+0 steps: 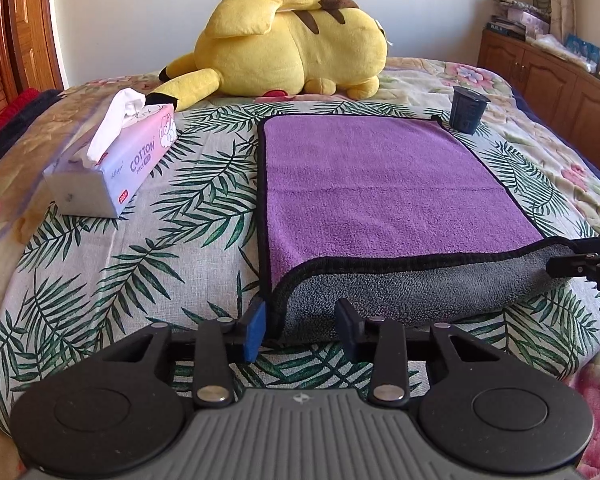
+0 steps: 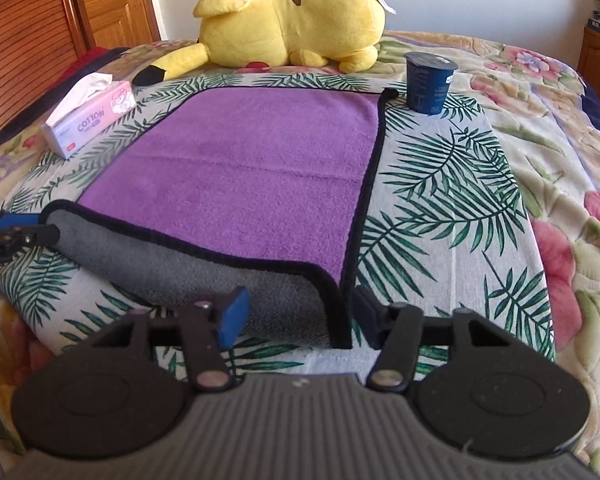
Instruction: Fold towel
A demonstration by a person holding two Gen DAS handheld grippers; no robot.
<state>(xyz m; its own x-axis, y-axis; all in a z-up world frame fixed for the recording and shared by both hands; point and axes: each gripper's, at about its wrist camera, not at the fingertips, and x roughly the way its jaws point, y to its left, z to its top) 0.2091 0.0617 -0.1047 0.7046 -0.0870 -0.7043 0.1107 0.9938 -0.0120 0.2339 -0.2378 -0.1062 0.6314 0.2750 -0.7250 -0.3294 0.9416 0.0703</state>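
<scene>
The towel (image 1: pixel 380 184) lies flat, purple face up, on the leaf-print cloth (image 1: pixel 204 216) over the bed, with its near edge rolled up so the grey underside shows. The left gripper (image 1: pixel 302 326) sits at the near left corner with its jaws apart, one finger on each side of the turned-up hem; nothing is clamped. The right gripper (image 2: pixel 298 316) sits at the near right corner in the same condition, jaws apart and straddling the black border. The step in hand appears to be taking both near corners for the first fold. Close each gripper on the border itself, deep enough to catch both the hem and the grey layer, not on the cloth beneath. Confirm both corners are held before lifting. Raise both corners together and level, then carry them toward the far edge so the borders align. Keep clear of the dark cup (image 2: pixel 428 82) just beside the far right corner, which could tip. The tissue box (image 1: pixel 112 160) and yellow plush toy (image 1: pixel 296 40) stand apart from the fold path.
</scene>
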